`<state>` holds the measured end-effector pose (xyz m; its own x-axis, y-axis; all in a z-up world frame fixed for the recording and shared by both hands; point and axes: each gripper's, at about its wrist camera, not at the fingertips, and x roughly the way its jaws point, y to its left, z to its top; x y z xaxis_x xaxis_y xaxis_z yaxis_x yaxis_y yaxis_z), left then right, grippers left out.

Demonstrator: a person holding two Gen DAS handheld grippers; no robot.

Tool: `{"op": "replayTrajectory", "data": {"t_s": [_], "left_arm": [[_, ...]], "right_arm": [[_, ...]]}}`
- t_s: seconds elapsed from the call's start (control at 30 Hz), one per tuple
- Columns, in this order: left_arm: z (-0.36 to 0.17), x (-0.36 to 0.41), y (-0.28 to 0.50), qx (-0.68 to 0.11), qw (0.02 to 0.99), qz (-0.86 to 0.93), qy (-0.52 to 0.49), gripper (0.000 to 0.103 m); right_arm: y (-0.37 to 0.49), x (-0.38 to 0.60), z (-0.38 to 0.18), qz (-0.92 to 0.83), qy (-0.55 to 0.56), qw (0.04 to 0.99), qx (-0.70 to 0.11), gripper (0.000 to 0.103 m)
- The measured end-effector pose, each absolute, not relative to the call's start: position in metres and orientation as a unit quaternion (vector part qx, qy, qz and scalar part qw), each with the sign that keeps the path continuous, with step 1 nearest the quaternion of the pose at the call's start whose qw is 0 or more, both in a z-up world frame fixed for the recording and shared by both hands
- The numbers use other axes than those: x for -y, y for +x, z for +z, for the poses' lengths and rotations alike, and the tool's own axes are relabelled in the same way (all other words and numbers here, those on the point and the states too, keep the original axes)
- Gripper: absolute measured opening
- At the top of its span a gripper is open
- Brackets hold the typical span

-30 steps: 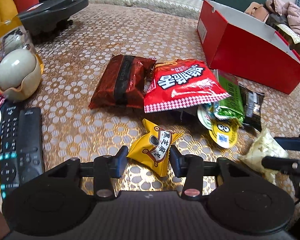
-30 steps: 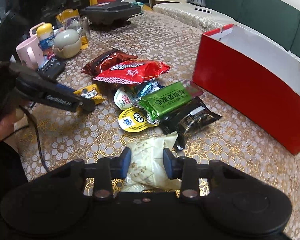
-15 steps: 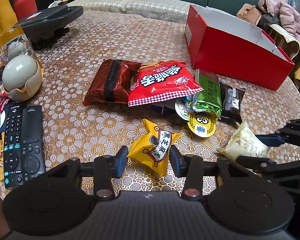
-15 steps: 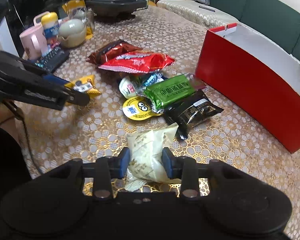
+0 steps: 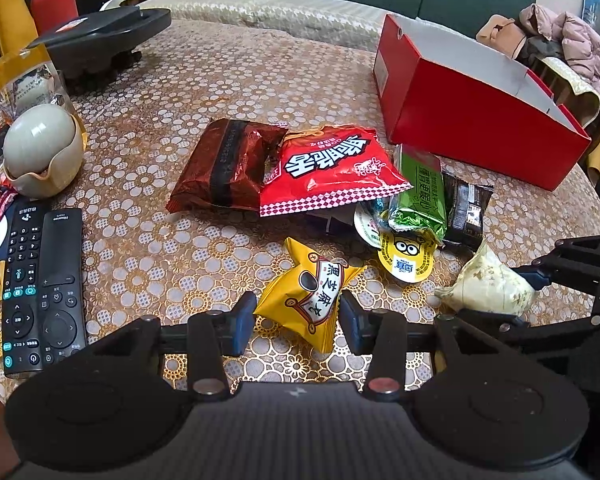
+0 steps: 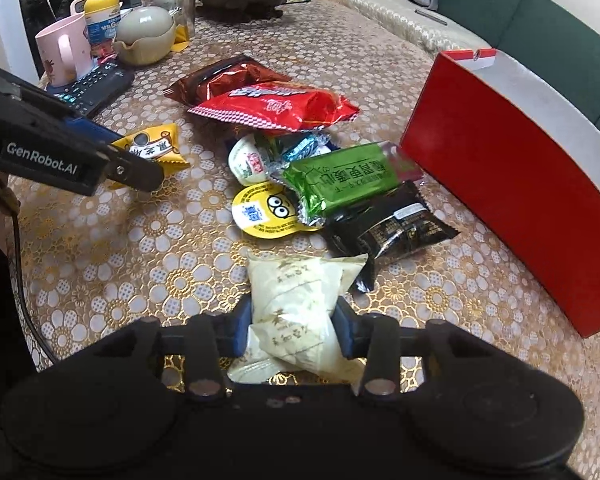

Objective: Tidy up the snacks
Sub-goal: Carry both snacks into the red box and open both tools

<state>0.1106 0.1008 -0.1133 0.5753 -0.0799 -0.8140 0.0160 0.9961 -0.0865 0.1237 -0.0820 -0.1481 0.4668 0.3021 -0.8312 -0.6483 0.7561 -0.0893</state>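
Note:
My left gripper (image 5: 296, 318) is shut on a yellow snack packet (image 5: 308, 292), held just above the tablecloth. My right gripper (image 6: 294, 324) has a cream packet (image 6: 296, 304) between its pads. Its jaws are opening, but both pads still touch the wrapper. The cream packet (image 5: 488, 284) also shows at the right of the left wrist view. A red box (image 5: 480, 132) with a white inside stands open at the far right. Before it lie a red bag (image 5: 332, 168), a brown bag (image 5: 228, 164), a green packet (image 6: 340, 184), a black packet (image 6: 396, 228) and a yellow-lidded cup (image 6: 264, 212).
Two remote controls (image 5: 40, 288) lie at the left edge. Behind them stand a grey egg-shaped pot (image 5: 40, 148), a pink mug (image 6: 64, 52) and a black appliance (image 5: 100, 40). A green sofa runs behind the table. The left gripper's arm (image 6: 60, 156) reaches in from the left.
The right gripper has rolled and sunk slightly with the cream packet, and its fingers now stand a little wider apart. The left gripper still holds the yellow packet.

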Motion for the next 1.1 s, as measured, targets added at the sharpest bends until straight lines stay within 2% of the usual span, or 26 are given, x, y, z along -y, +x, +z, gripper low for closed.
{"op": "replayTrajectory", "data": {"t_s": [0.23,0.63,1.1], "left_arm": [[-0.099,-0.094,0.106,-0.449,0.892,-0.032,-0.038,0.043],[-0.034,-0.04,0.112,-0.396,0.916,-0.069,-0.009,0.043],[0.021,0.024,0.189,-0.358,0.929,-0.089,0.022,0.043]], "right_arm": [[0.119,0.098,-0.125,0.275,-0.156,0.856,-0.409,0.037],[0.123,0.145,-0.055,0.252,-0.087,0.896,-0.354,0.037],[0.18,0.207,-0.01,0.183,-0.056,0.932,-0.309,0.038]]}}
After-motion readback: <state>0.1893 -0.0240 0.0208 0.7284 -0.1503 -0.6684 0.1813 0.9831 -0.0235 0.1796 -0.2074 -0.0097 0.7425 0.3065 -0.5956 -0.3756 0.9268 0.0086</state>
